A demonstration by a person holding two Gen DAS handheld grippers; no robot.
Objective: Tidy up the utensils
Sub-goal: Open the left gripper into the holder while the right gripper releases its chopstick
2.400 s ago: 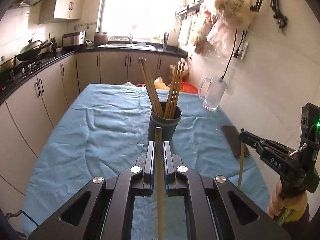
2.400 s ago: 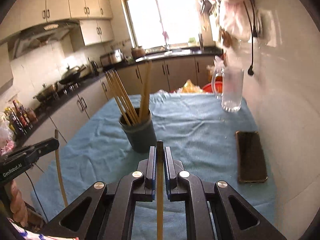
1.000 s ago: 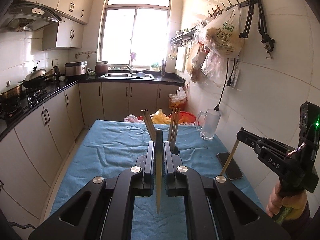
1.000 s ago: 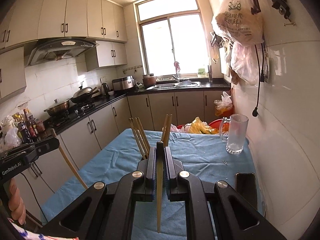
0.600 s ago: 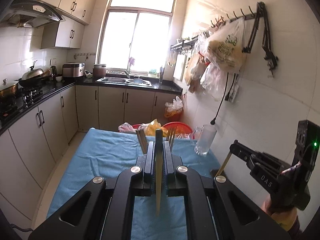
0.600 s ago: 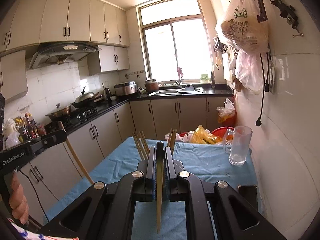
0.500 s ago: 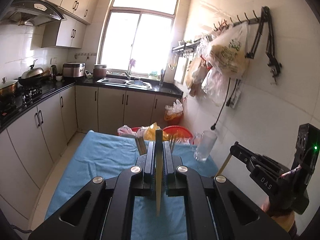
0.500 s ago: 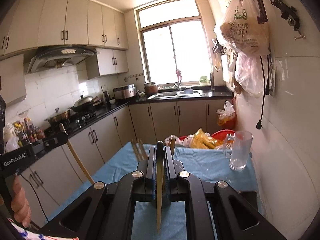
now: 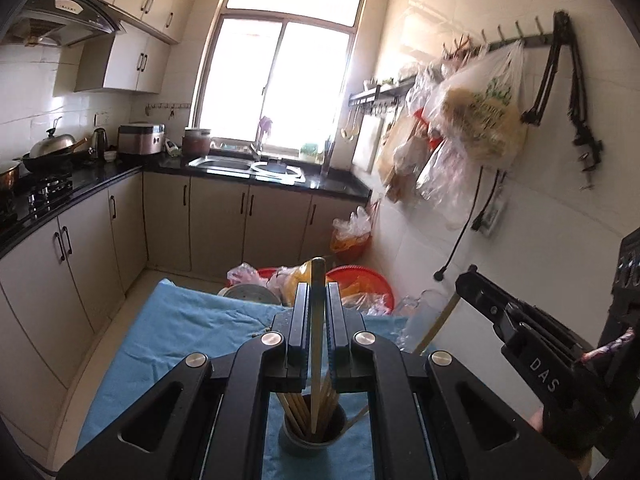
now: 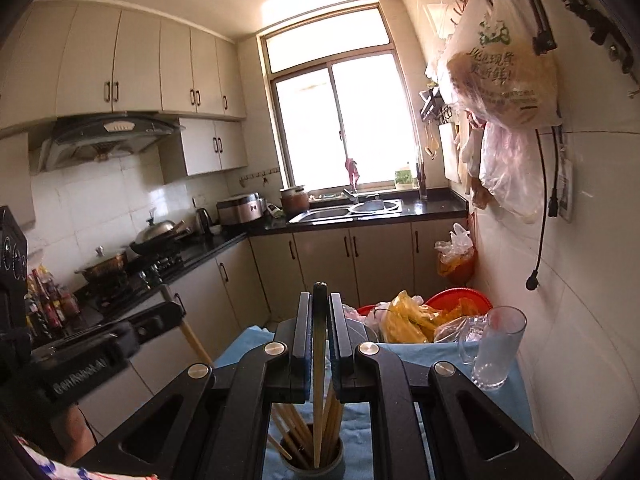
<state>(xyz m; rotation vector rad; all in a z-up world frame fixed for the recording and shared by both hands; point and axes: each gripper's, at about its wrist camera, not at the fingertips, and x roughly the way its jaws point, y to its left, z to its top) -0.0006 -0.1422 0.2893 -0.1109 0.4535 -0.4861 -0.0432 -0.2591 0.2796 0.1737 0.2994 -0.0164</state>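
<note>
A dark cup [image 9: 311, 442] holding several wooden chopsticks stands on the blue tablecloth [image 9: 168, 332], low in both views, below the jaws. My left gripper [image 9: 318, 292] is shut on an upright chopstick [image 9: 317, 344] whose lower end shows over the cup's mouth. My right gripper [image 10: 320, 300] is shut on a dark-topped chopstick [image 10: 319, 400] that also hangs down to the cup [image 10: 316, 466]. Each gripper appears in the other's view: the right gripper [image 9: 476, 286] at the right with its slanted stick, the left gripper [image 10: 168, 314] at the left with its own.
A glass mug [image 10: 494, 354] stands on the table's far right by the tiled wall. Beyond the table lie a red basin [image 10: 460, 300] and plastic bags. Cabinets and a stove line the left side. Bags [image 9: 476, 120] hang from wall hooks on the right.
Both grippers have moved forward and upward with their chopsticks. The cup, earlier ahead of the fingertips, now sits beneath the jaws, with both sticks' lower ends at its mouth.
</note>
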